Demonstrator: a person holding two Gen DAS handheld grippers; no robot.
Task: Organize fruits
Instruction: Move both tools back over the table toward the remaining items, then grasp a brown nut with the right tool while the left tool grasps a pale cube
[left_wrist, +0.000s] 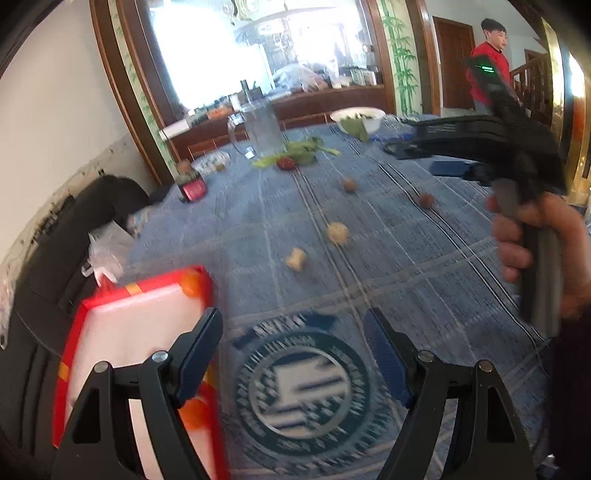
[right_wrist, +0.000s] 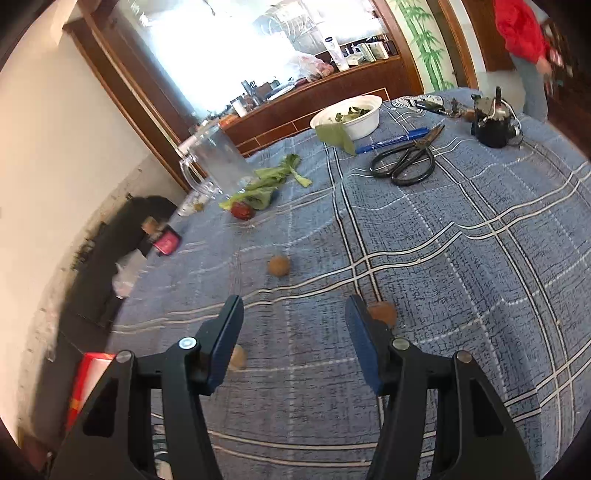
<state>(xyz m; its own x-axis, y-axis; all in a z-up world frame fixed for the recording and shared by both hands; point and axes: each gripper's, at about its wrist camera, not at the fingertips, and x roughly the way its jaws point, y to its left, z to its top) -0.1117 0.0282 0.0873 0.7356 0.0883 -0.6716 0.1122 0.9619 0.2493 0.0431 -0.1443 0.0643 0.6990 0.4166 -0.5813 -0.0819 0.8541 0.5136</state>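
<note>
At the bottom of the left wrist view, our left gripper (left_wrist: 293, 354) hangs with its jaws wide apart and nothing between them, over a round dark-green printed emblem (left_wrist: 301, 391) on the blue plaid cloth-covered surface (left_wrist: 424, 266). Its left finger overlaps a red-rimmed rectangular tray with a white base (left_wrist: 122, 328) in the lower left of that frame; blurred orange fruits (left_wrist: 195, 413) lie against the tray's right rim.

At the bottom of the right wrist view, our right gripper (right_wrist: 293, 343) is likewise spread apart and holds nothing. A small tan round fruit (right_wrist: 238, 356) lies just behind its left finger, and a brown round fruit (right_wrist: 384, 312) sits just beside the right finger's outer edge. In the left wrist view we see this gripper's black body held in a hand (left_wrist: 543, 254) at the right edge.

Towards the middle of the left wrist frame, two pale yellowish lumpy fruits (left_wrist: 338, 232) lie near each other, and two small brown ones (left_wrist: 349, 184) rest well apart beyond them. In the right wrist frame another brown round fruit (right_wrist: 279, 266) sits at centre.

Further up, a dark red fruit (right_wrist: 242, 210) touches loose green leafy vegetables (right_wrist: 273, 177), beside a clear plastic pitcher (right_wrist: 214, 158). To the upper right lie black-handled scissors (right_wrist: 406, 160), a blue marker pen (right_wrist: 393, 140) and a white round bowl holding greens (right_wrist: 349, 114).
</note>
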